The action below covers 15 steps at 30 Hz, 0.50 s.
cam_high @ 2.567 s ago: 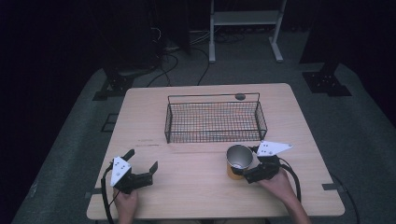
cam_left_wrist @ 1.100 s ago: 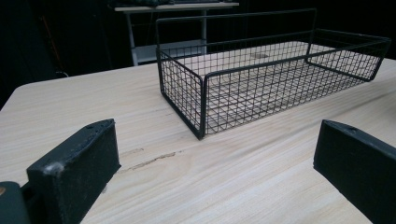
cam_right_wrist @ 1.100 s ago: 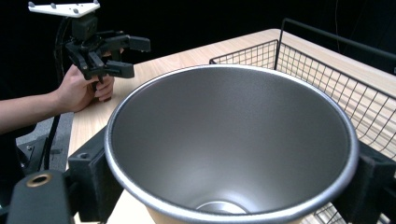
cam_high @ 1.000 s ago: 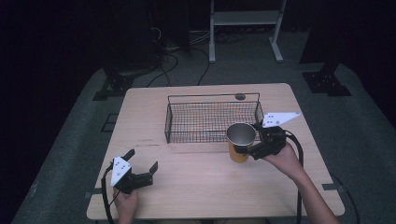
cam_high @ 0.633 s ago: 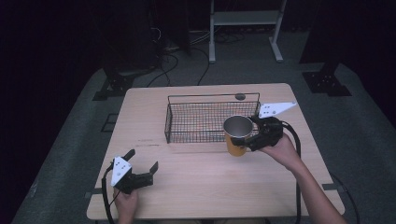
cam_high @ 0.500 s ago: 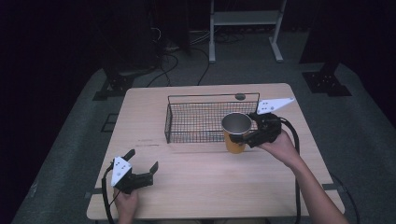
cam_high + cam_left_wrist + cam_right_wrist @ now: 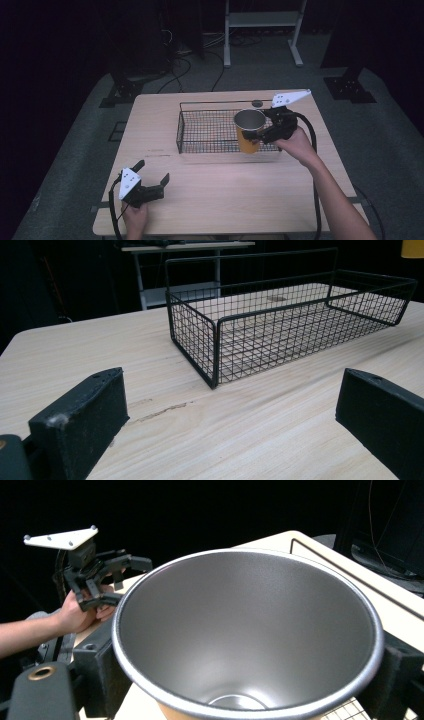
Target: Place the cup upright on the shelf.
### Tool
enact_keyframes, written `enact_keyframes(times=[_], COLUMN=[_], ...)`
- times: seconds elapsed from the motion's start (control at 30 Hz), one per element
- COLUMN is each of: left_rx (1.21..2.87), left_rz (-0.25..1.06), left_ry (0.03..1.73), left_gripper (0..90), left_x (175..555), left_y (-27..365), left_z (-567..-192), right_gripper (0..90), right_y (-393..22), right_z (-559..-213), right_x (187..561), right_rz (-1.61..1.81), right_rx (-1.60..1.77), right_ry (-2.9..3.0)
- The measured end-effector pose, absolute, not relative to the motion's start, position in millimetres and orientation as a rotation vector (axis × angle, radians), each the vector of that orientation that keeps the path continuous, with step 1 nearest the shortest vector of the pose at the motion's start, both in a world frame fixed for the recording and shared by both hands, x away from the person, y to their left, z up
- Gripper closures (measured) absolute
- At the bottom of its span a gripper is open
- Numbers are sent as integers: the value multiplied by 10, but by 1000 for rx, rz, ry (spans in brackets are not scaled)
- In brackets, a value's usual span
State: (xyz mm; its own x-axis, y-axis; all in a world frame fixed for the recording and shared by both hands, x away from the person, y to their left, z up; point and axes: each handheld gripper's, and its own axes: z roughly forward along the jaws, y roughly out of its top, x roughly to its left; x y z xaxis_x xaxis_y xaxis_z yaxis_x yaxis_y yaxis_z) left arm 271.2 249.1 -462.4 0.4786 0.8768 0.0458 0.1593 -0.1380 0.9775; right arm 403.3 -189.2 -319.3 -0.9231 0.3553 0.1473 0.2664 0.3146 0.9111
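Observation:
An orange cup (image 7: 248, 132) with a steel inside (image 7: 250, 630) hangs upright over the right part of the black wire basket (image 7: 200, 131), and my right gripper (image 7: 260, 136) is shut on it from the right. Its jaws press the cup's two sides in the right gripper view. My left gripper (image 7: 151, 180) rests open near the table's front left corner, nothing between its jaws, pointing at the basket (image 7: 280, 330). The left gripper (image 7: 107, 577) also appears far off in the right gripper view, held by a hand.
A small dark round disc (image 7: 257, 104) lies on the wooden table (image 7: 215, 200) behind the basket. A white metal stand (image 7: 260, 22) and cables sit on the floor beyond the table. The basket holds nothing inside.
My right gripper has lifted the cup from the table's front right and carried it back and left until it hangs over the basket. The left gripper has stayed put.

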Motion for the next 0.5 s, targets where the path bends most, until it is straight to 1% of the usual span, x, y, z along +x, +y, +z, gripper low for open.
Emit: enact_keyframes(times=[0.5], left_rx=[1608], left_rz=[800], left_ry=[915], left_gripper=[0], left_x=[2712], left_y=[2493], left_z=[-4624], right_gripper=[121], right_y=[-1808], right_z=[-3010], right_x=[4315], right_rz=[1696], right_rx=[615], right_ry=[2472])
